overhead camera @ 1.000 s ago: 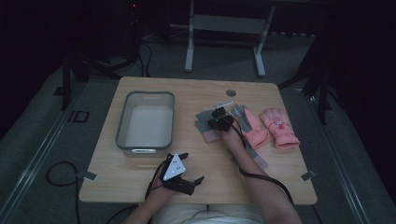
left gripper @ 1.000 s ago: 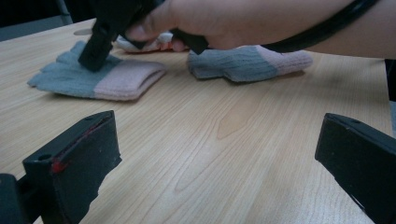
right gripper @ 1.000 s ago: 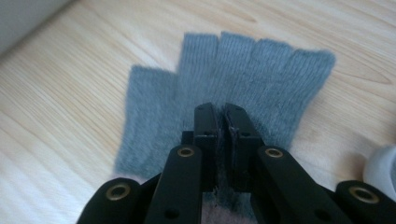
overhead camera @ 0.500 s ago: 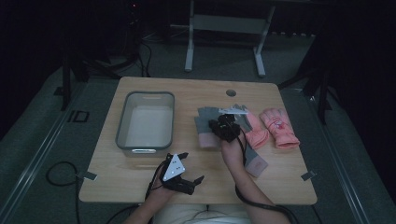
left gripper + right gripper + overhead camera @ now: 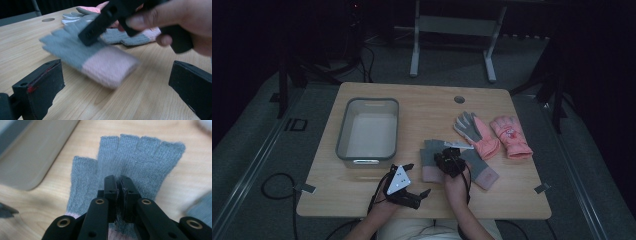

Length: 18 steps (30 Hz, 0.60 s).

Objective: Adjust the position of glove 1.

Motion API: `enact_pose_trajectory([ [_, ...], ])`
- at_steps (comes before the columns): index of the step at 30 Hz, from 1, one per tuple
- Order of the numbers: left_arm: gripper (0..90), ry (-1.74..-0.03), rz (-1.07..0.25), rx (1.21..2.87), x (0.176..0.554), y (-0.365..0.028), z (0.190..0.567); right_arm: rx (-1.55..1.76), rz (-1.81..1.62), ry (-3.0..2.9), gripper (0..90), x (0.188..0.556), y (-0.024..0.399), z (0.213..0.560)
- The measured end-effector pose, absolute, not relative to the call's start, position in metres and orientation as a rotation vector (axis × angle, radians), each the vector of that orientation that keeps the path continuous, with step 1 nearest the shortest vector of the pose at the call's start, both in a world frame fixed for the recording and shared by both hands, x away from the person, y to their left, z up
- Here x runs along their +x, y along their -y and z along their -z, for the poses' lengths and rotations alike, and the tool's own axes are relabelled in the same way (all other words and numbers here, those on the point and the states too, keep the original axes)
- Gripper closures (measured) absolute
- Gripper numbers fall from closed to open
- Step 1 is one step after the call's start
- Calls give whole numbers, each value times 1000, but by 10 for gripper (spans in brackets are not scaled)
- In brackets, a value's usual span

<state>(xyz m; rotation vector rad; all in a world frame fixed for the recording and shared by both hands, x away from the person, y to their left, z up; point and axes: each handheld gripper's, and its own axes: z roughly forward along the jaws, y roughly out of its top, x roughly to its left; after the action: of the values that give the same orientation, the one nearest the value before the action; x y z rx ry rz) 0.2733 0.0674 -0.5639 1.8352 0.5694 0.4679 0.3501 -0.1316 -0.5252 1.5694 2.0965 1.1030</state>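
A grey knit glove [image 5: 140,152] with a pink cuff lies on the wooden table [image 5: 422,107], fingers pointing away from me. My right gripper [image 5: 119,178] is shut on a pinch of its grey fabric near the palm. In the high view that gripper [image 5: 448,156] sits over the glove [image 5: 430,150] in the near middle of the table. My left gripper [image 5: 418,179] rests near the front edge, open and holding nothing. In the left gripper view its jaws [image 5: 116,70] stand wide apart, facing the blurred glove [image 5: 75,50].
A grey plastic tub [image 5: 343,131] stands at the left. A second grey and pink knit glove [image 5: 482,170] lies just right of my right hand. Two pink ski gloves [image 5: 477,132] [image 5: 512,137] lie farther right. A round hole [image 5: 459,99] is in the far tabletop.
My right gripper has moved toward the near edge of the table, drawing the grey knit glove with it. The left gripper has stayed in place.
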Motion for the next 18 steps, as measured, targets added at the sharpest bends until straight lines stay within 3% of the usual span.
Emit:
enact_pose_trajectory([
  [11, 0, -568, -464, 1838, 274, -68, 564, 1614, -1037, -2112, 806, 351, 126, 549],
  [18, 0, -571, -459, 1839, 274, -68, 564, 1594, -1042, -2118, 626, 352, 124, 549],
])
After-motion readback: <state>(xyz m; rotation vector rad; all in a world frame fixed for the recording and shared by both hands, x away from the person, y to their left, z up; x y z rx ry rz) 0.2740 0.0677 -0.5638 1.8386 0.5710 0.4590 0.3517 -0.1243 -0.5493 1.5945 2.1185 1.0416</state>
